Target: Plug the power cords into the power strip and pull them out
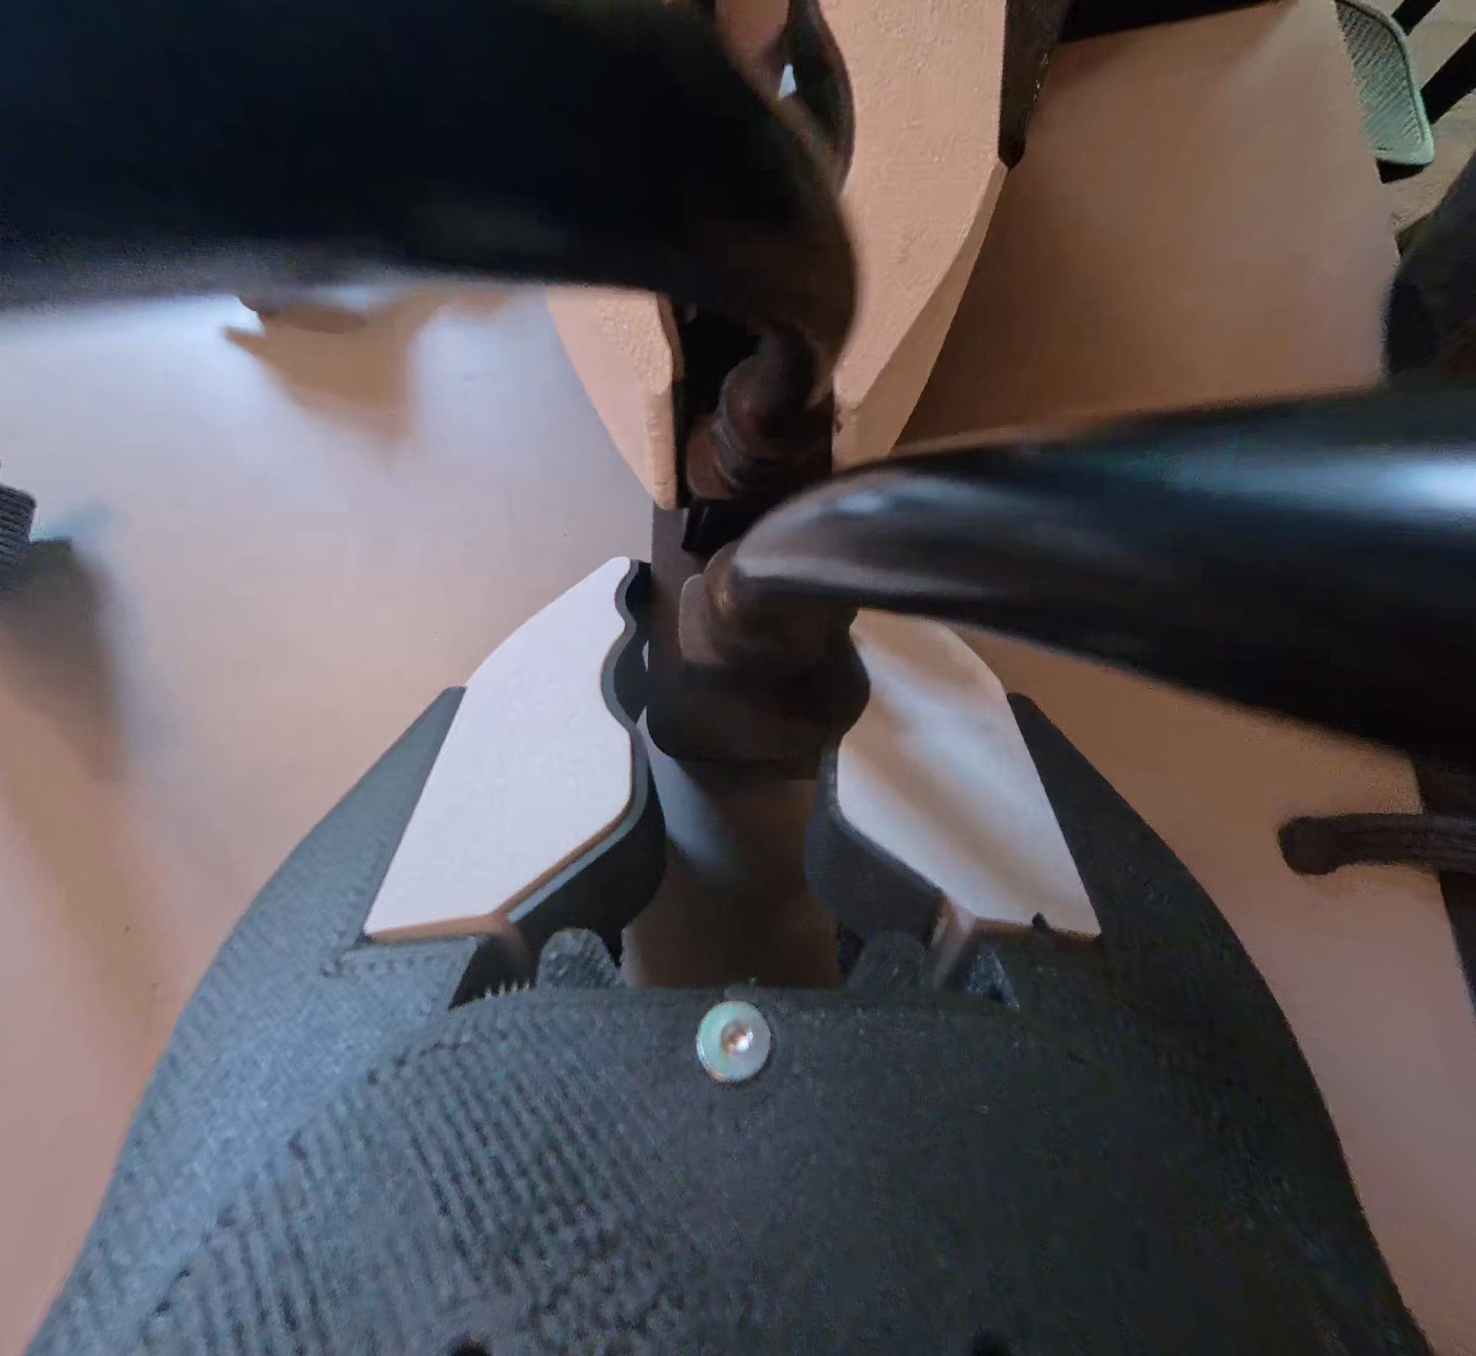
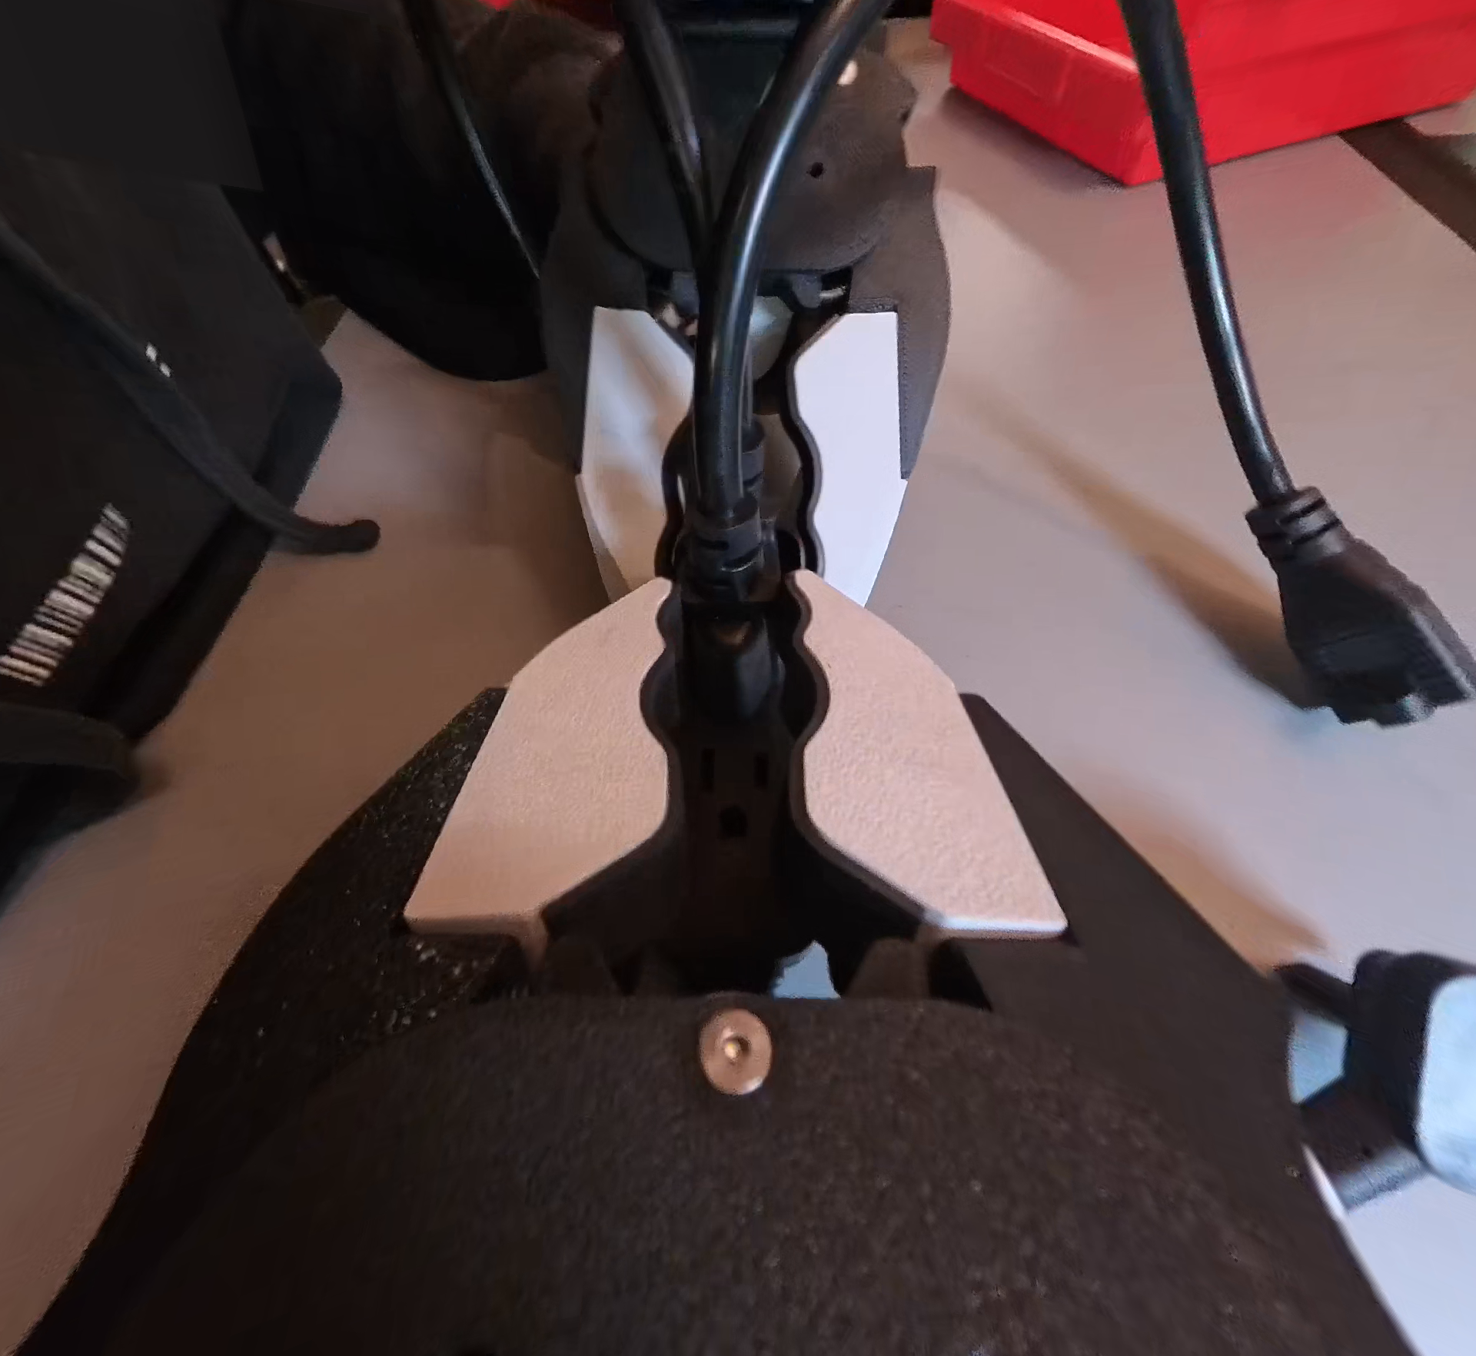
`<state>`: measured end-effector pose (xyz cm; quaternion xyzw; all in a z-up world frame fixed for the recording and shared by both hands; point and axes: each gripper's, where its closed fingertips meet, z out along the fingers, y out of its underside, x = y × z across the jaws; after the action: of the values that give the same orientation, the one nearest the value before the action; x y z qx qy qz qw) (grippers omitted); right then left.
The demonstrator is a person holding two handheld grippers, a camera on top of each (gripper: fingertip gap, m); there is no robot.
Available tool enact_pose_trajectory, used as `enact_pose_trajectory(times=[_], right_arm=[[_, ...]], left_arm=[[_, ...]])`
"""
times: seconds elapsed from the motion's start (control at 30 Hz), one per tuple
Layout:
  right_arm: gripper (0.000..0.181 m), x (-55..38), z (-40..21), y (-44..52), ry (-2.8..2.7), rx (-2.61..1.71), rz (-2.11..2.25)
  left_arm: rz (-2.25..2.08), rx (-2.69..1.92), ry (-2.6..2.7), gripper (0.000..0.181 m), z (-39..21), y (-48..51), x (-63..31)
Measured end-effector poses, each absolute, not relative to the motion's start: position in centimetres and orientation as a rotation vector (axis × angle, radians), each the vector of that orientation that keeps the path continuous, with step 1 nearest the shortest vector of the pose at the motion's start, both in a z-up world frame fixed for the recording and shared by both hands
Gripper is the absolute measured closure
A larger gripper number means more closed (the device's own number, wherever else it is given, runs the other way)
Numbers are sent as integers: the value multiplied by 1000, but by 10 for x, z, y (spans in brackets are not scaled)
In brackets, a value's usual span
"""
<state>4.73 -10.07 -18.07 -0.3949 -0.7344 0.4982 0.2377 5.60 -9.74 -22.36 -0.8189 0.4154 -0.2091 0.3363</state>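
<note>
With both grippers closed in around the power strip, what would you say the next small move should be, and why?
Probably a short, straight pull by the left gripper on the plug that it pinches, while the right gripper steadies the power strip. The plug appears seated in the strip; another plug already lies loose on the table.

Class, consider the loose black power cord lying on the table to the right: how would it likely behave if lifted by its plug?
The loose power cord arcs smoothly, so it is probably bendy yet springy. Its blocky plug looks rigid and easy to pinch. The cord would likely trail and drag across the grey table.
</note>
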Motion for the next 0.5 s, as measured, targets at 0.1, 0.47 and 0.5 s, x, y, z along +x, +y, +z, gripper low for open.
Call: enact_pose_trajectory(times=[0.1,0.47,0.5], right_arm=[[160,44,-182,-96,-2015,-1146,1417],[158,46,-184,-101,-2053,-1051,1341],[158,46,-184,-101,-2054,-1049,1336]], left_arm=[[-550,-2162,1074,138,-223,-96,53],[-512,-2161,1161,154,-197,-103,50],[-490,-2188,1183,154,-198,-103,49]])
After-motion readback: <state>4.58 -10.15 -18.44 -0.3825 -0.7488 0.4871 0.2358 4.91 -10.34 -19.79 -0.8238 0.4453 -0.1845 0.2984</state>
